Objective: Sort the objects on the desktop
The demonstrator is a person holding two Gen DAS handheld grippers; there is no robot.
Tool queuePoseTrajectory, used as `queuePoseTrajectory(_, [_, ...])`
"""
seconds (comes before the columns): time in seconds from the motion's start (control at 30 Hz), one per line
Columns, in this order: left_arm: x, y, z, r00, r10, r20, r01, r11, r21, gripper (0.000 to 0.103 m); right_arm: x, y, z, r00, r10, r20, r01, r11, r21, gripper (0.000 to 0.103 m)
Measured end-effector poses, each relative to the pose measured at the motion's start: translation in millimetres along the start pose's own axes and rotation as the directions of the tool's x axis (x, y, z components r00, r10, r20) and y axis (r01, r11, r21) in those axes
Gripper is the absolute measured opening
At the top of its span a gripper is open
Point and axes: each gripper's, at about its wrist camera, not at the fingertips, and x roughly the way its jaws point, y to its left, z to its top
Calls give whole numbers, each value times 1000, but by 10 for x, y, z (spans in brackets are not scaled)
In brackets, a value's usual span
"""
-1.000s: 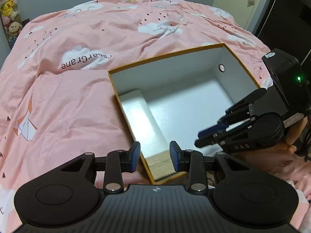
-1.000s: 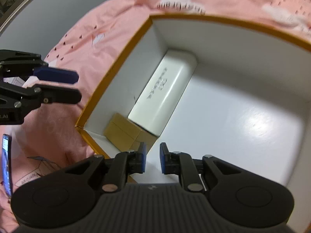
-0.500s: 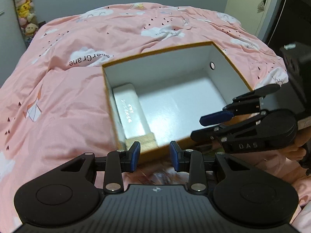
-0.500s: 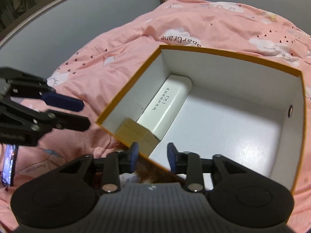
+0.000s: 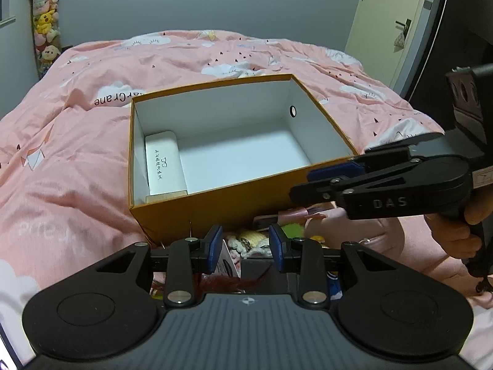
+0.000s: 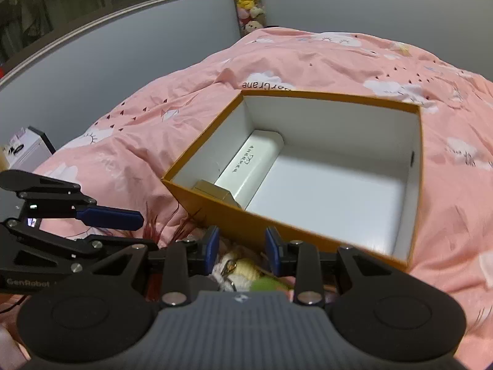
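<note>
Against the near wall of the orange box (image 5: 234, 206), on the pink bedspread (image 5: 71, 166), a jumble of small things is lying: a pale yellow knitted toy (image 6: 243, 269) with a metal ring, something green (image 6: 266, 284), reddish feathery strands (image 6: 160, 225) and a card or label (image 5: 226, 262). Both grippers are hovering over this pile with nothing between their blue pads; the left gripper (image 5: 245, 248) is standing partly open, and the right gripper (image 6: 242, 246) is likewise parted and empty. Inside the box, a long white case (image 5: 165, 163) is lying along the left wall with a small tan carton (image 6: 215, 192) at its near end, in the near-left corner; the remaining floor is bare. The likeliest trouble is coming from crowding: the two grippers are working close together over one tight heap, so they may be knocking each other or both going for the same piece. The soft toy and loose strands are tangling with their neighbours, so a pinch could be dragging several along. The box is sitting on yielding bedding, and a bump on its near wall could be tipping or sliding it.
</note>
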Motion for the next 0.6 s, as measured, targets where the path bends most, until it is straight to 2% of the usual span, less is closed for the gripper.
queuePoseTrajectory(0.1, [3,-53,-77,1000,-13,1,13,1000,22,40,-65,-27,-93,1000,-2,8,2,1000,25,36])
queuePoseTrajectory(0.17, [-3,-79,-139,1000,-24,-3,24,999,23,51,-110,-51,-149,1000,-6,11,6,999,42,36])
queuePoseTrajectory(0.4, [-76,-49,-236,997,-77,10,77,997,-4,61,-254,-183,-355,1000,-12,11,11,991,134,36])
queuePoseTrajectory(0.6, [25,-38,-296,988,-120,-100,119,993,-17,64,-291,-214,-468,1000,-6,-6,7,984,180,36])
